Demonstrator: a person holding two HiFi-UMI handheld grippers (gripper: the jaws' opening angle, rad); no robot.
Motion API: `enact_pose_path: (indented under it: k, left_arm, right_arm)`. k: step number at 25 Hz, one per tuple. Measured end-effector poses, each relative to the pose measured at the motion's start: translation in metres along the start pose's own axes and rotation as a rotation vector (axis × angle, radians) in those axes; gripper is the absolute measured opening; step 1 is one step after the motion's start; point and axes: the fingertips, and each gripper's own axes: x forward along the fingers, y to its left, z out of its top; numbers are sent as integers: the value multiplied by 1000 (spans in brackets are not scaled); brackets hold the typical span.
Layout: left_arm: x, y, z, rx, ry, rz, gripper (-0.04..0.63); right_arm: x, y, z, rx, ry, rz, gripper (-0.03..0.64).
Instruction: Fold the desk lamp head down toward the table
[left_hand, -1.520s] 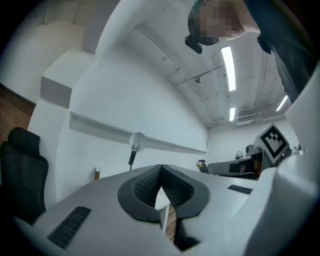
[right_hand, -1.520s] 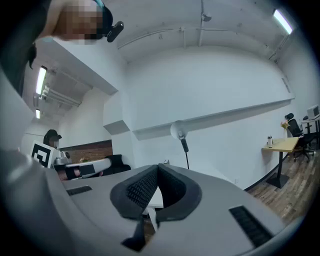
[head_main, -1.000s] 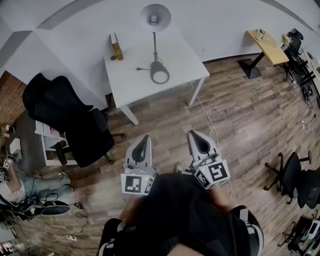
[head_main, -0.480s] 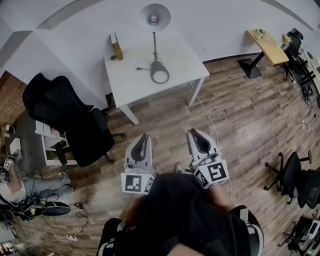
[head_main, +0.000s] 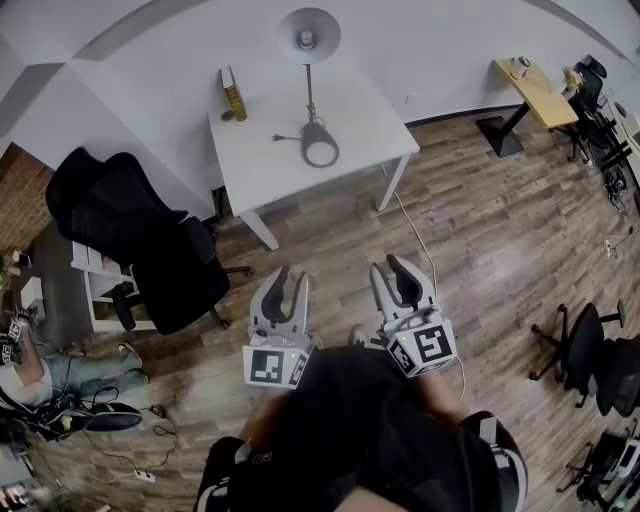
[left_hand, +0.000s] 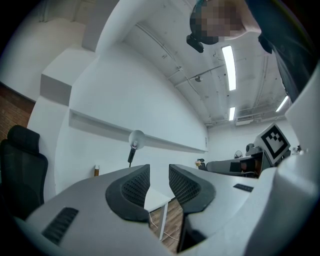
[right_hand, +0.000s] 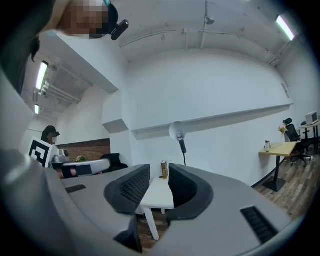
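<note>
Your left gripper (left_hand: 159, 170) and right gripper (right_hand: 159, 170) both have their fingers (left_hand: 131, 187) spread part way. They have just been opening, and nothing sits between either pair. Through the gaps you see only floor and a table leg. Both point level, side by side in front of your body. That reads as a ready stance: fingers opened ahead of a grab, with no approach begun.

The desk lamp (head_main: 310, 95) is well ahead of both pairs of fingers, roughly on the line between them. It stands on the white tabletop (head_main: 260, 165), its stem upright and the lamp head (head_main: 309, 34) at the top by the wall (head_main: 150, 70). So the fold is not yet started. The ring base (head_main: 320, 148) sits nearer you than the head, and it probably needs holding while the head is pushed down.

- A plug (head_main: 284, 137) lies on the tabletop just left of the base.
- A narrow yellowish box (head_main: 233, 96) stands upright at the far left corner, apart from the lamp.
- Open wood floor (head_main: 330, 240) lies between the fingers and the table, so the straight path looks free.
- A black office chair (head_main: 150, 245) is left of your left fingers, off that path.
- A pale cable (head_main: 415, 240) runs across the floor from the table toward your right fingers, so watch your feet there.
- A wooden desk (head_main: 535, 92) stands far to the right, out of the way.
</note>
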Motion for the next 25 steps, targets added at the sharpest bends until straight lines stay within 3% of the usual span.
enact_pose_path:
  k: [14,25]
  left_arm:
    - [12,-18,-1,-1,1,18,115]
    - [37,-56,-3,15,-5,70,117]
  right_arm:
    - [-11,-21,1,6,11,17,114]
    - [-26,-61,1,-11,19,85,114]
